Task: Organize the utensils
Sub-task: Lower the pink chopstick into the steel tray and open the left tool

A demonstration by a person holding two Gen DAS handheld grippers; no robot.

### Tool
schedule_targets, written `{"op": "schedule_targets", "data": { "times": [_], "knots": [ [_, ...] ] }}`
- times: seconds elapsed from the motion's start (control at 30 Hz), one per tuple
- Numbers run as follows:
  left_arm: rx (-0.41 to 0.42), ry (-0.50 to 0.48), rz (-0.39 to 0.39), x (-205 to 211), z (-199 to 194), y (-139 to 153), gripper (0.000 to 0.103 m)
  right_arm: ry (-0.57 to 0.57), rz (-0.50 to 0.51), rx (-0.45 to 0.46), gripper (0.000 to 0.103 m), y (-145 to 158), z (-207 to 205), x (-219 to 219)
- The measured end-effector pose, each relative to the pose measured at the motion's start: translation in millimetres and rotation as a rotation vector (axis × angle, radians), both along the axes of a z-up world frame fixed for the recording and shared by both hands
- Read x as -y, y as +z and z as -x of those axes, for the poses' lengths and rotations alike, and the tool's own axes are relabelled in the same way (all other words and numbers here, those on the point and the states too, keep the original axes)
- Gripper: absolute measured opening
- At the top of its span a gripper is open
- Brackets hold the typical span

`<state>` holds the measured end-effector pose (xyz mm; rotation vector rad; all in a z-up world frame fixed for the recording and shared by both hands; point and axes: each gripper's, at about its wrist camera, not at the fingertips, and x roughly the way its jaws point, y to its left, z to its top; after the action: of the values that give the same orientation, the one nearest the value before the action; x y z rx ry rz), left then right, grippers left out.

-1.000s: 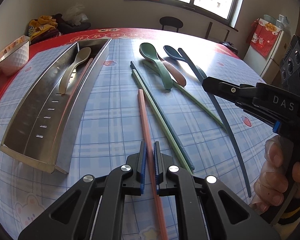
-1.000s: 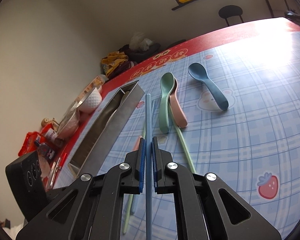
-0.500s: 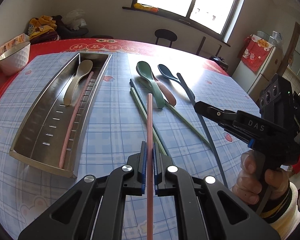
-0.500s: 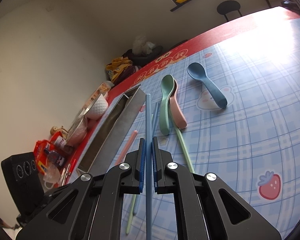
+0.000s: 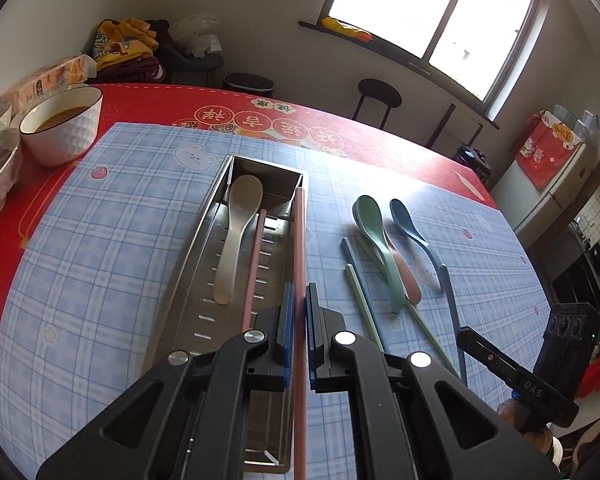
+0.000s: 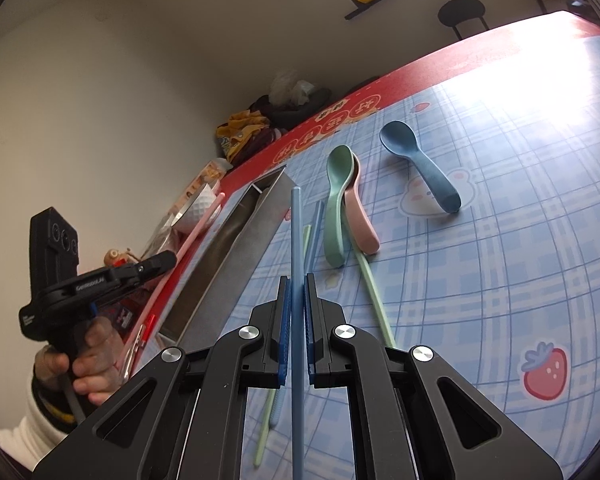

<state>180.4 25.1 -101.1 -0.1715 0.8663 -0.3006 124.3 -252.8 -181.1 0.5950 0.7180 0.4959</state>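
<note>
Tabletop steel tray (image 5: 188, 280) holds beige spoon (image 5: 236, 236), pink chopstick (image 5: 254, 268).

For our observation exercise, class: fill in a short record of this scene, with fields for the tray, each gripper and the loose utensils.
tray: long steel tray, holding a beige spoon and a pink chopstick
left gripper: shut on a second pink chopstick, over the tray
right gripper: shut on a blue chopstick
loose on blue checked cloth: green spoon, pink spoon, blue spoon, more chopsticks
</note>
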Motion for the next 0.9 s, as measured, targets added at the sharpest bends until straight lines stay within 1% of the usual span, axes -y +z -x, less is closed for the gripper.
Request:
{"op": "schedule_targets", "data": {
  "times": [0.07, 0.23, 0.33, 0.5, 0.73, 0.83, 0.9],
  "knots": [
    [-0.014, 0.000, -0.024, 2.3, -16.1, -3.2, 0.006, 0.000, 0.001, -0.001, 0.006, -0.1, -0.3, -0.3],
    [-0.085, -0.006, -0.061, 9.4, -47.0, -21.0, 0.006, 0.002, -0.005, -0.006, 0.006, -0.8, -0.6, 0.0],
    [-0.116, -0.007, -0.092, 13.4, -56.5, -31.7, 0.006, 0.004, -0.008, -0.009, 0.006, -1.9, -1.1, 0.2],
    [-0.172, 0.001, -0.111, 11.6, -67.8, -47.2, 0.006, 0.007, -0.015, -0.015, 0.006, -3.6, -2.4, -0.2],
    [-0.184, -0.013, -0.131, 14.1, -71.6, -49.9, 0.006, 0.008, -0.016, -0.016, 0.006, -4.3, -2.9, -0.9],
    [-0.171, -0.032, -0.124, 15.7, -68.6, -45.9, 0.006, 0.007, -0.018, -0.018, 0.007, -4.8, -2.9, -0.8],
    [-0.157, -0.047, -0.133, 17.8, -65.8, -42.2, 0.006, 0.007, -0.018, -0.017, 0.006, -4.8, -2.9, -0.7]
  ]
}}
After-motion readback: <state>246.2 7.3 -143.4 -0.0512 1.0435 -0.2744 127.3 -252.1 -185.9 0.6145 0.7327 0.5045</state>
